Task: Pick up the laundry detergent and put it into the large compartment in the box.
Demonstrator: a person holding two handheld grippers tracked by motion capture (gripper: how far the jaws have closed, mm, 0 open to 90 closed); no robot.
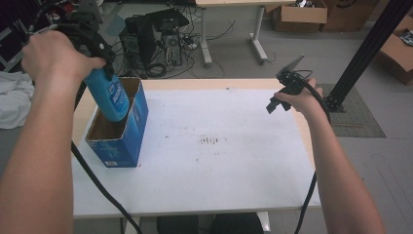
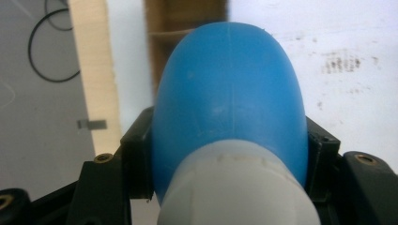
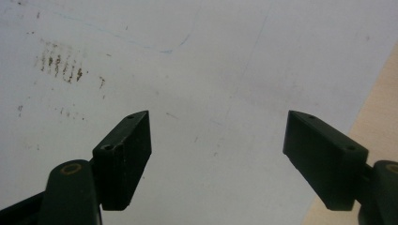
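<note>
Now the left gripper, clamped on the blue bottle, hangs over the open box; next, lower it straight in. Right gripper gapes idle.

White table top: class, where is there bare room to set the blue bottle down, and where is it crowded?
Bare: the white table top between the blue box and the right gripper. Crowded: the left edge, where the left gripper holds the blue bottle over the box.
</note>
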